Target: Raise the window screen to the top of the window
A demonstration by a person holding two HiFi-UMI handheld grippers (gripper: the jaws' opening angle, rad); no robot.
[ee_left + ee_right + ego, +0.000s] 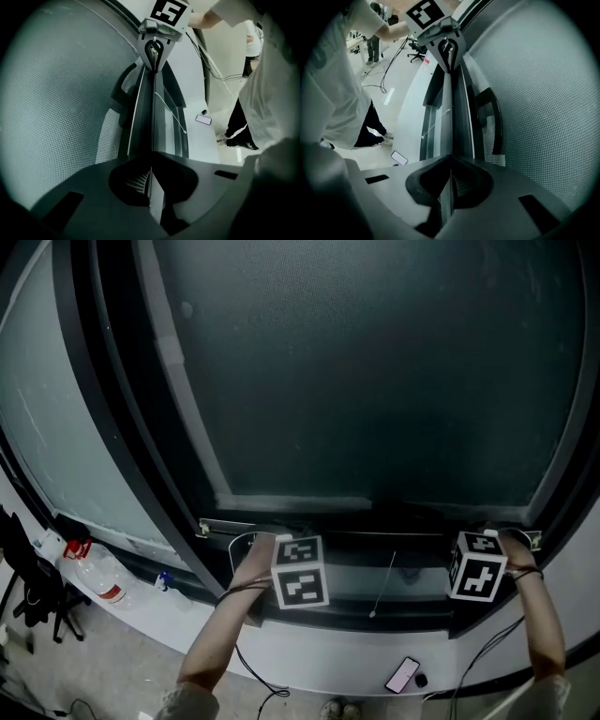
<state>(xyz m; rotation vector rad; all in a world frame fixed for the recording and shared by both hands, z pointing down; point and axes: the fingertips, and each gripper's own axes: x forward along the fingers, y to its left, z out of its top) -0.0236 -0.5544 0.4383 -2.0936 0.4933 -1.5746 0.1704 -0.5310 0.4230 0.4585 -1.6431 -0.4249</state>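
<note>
Currently the thin pale metal bottom rail (375, 532) of the dark mesh window screen (375, 381) lies low in the dark window frame (122, 427), just above the sill, so nearly the whole climb is judged to remain. The rail's long axis runs level, from the person's left to right, and it is held at both ends. The left gripper (151, 161) is clamped near the left end and the right gripper (450, 161) near the right end, well apart from each other.

In the left gripper view the fingers are closed on the rail, which is seen edge-on as it passes between them and runs straight on toward the other gripper's marker cube. The mesh lies to that view's left. The right gripper view shows the mirror case: its fingers are shut on the same rail, with the mesh to the right.

The top of the window lies away from both grips, across the rail's length and along the side tracks. Neither arm is nearer to it, so an even lift of both ends is called for. A rail tilted in its tracks is judged likely to bind. A thin white pull cord (384, 582) hangs below the rail between the two grippers.
</note>
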